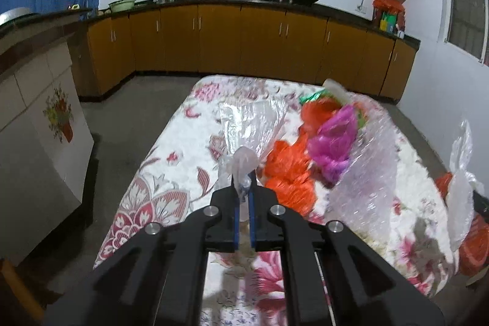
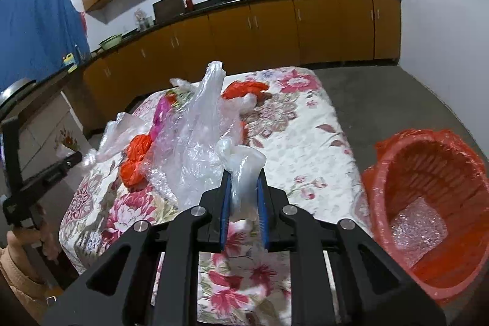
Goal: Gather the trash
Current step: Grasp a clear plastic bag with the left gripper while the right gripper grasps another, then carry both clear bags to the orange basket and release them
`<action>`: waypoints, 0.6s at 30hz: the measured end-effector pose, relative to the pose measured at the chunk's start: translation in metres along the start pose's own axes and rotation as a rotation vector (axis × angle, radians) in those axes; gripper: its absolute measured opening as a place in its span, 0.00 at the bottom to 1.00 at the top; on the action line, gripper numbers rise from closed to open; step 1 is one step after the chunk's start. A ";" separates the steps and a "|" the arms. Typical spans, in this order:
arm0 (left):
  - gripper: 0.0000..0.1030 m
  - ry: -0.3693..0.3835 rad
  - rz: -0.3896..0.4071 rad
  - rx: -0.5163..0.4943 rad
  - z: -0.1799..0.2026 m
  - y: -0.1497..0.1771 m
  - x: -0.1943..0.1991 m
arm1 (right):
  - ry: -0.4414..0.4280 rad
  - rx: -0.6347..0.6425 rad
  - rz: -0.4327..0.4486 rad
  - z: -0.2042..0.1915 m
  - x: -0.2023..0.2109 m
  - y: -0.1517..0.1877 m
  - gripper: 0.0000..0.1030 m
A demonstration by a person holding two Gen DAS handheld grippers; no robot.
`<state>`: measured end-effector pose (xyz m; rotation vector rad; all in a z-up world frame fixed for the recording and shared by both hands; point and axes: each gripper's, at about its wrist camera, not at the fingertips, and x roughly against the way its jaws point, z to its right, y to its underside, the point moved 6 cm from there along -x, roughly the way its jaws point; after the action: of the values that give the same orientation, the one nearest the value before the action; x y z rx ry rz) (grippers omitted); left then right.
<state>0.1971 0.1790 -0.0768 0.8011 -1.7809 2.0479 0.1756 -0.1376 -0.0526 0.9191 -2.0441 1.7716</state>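
Crumpled clear (image 2: 201, 142), orange (image 1: 290, 170) and magenta plastic bags (image 1: 333, 139) lie heaped on the floral table (image 1: 159, 173).

tablecloth (image 2: 305, 130): matt floral cloth | bags (image 2: 201, 142): glossy clear plastic (crinkled) | basket (image 2: 458, 173): red plastic

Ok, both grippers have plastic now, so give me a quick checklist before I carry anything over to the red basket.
1. Left gripper shut on a clear plastic bag: ok.
2. Right gripper shut on a whitish plastic bag: ok.
3. Red trash basket mouth open, with a red liner: ok.
4. Room in the basket: ok, only a piece of bubble wrap lies at the bottom.
5. Held bags free of the pile: cannot tell; orange bags, a purple bag and bubble wrap lie close by on the floral tablecloth.
6. Table cleared: not ok, several bags remain.
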 end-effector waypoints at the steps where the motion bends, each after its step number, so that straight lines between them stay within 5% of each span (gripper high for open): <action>1: 0.06 0.008 0.008 -0.001 0.003 -0.003 0.004 | 0.005 -0.002 0.003 0.003 0.002 -0.001 0.16; 18: 0.06 0.292 0.109 -0.122 0.131 -0.037 0.075 | 0.167 -0.085 0.065 0.081 0.051 -0.001 0.16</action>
<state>0.1855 0.0486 0.0070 0.3558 -1.7936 1.9796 0.1531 -0.2292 -0.0387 0.6639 -2.0456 1.7170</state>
